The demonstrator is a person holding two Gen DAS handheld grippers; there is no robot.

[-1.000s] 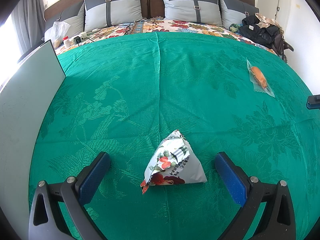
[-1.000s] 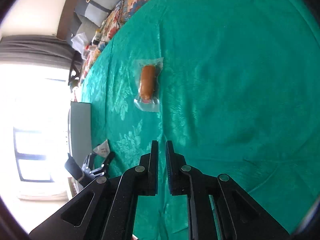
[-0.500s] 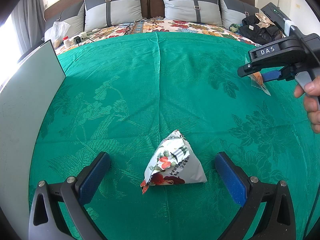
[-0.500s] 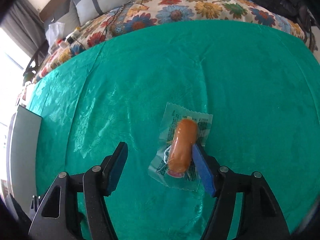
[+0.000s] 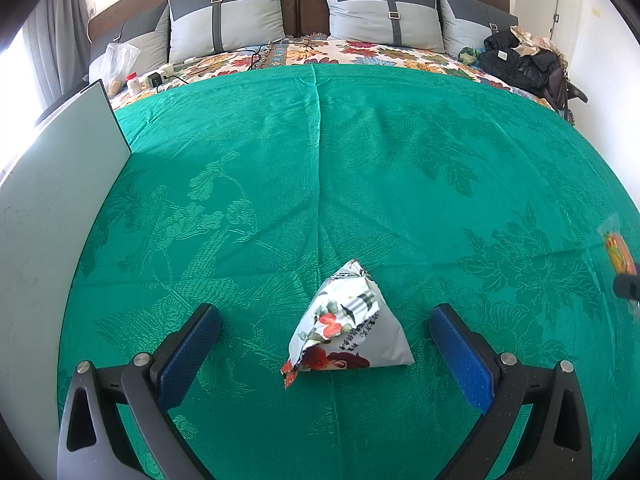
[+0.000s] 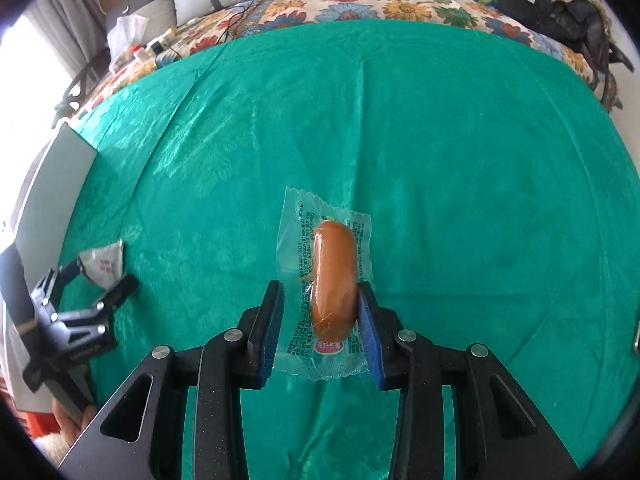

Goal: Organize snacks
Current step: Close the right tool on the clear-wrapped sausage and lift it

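Closest to me on the right wrist view, my right gripper (image 6: 320, 312) has its jaws closing around the sausage packet (image 6: 326, 280); the right pad looks to be against the sausage, while a gap shows between the left pad and the sausage with only the clear wrapper edge there, so I read it as not yet clenched on it. The packet lies flat on the green bedspread (image 6: 460, 160), its length running away from me, sticking out beyond the fingertips. On my left wrist view, my left gripper (image 5: 324, 336) hangs released, its blue pads wide apart on either side of the flowered snack bag (image 5: 352, 332), touching neither side of it. That bag sits puffed up like a small pyramid on the bedspread, between the pads. Taking the bag as my landmark: the sausage packet shows well off to its right at the edge of the left view, and a pale flat board (image 5: 52, 208) stands propped to its left, along the bedspread's side. Beyond the bag the green cloth runs far back to a floral sheet (image 5: 360, 52), where a jar and a plastic bag (image 5: 118, 60) sit at the far left, dark clothing (image 5: 520, 64) is heaped at the far right, and grey pillows (image 5: 228, 20) lean on the headboard farthest away.
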